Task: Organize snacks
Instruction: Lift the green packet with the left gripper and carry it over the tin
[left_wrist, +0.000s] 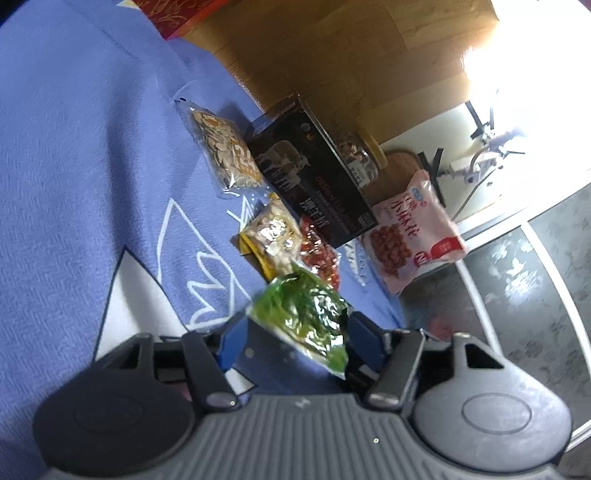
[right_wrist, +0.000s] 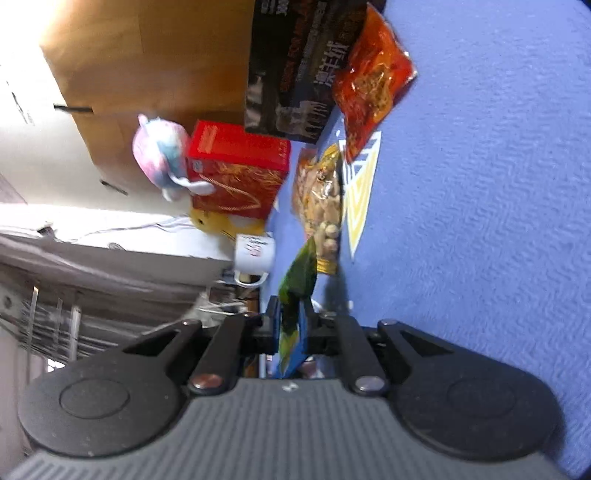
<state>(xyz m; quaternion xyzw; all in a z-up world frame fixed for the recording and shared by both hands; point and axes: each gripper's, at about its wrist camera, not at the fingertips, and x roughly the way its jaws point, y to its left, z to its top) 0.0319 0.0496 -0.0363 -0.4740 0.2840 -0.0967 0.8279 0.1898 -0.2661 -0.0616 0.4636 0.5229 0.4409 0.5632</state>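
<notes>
A green snack packet (left_wrist: 306, 317) sits between the spread blue fingers of my left gripper (left_wrist: 295, 332), which is open around it above the blue cloth (left_wrist: 74, 184). In the right wrist view my right gripper (right_wrist: 291, 325) is shut on a green packet (right_wrist: 295, 291), seen edge-on. On the cloth lie a sliced-almond bag (left_wrist: 225, 147), a peanut bag (left_wrist: 269, 232), a red snack bag (left_wrist: 321, 254), a pink bag (left_wrist: 413, 236) and a black box (left_wrist: 310, 173). The right view shows the red bag (right_wrist: 373, 88), the peanut bag (right_wrist: 321, 195) and the black box (right_wrist: 295, 66).
A red box (right_wrist: 236, 166), a plush toy (right_wrist: 162, 155), a yellow toy (right_wrist: 214, 221) and a white mug (right_wrist: 255, 254) stand at the cloth's edge. A glass jar (left_wrist: 358, 151) sits behind the black box. The wooden floor (left_wrist: 332, 55) lies beyond.
</notes>
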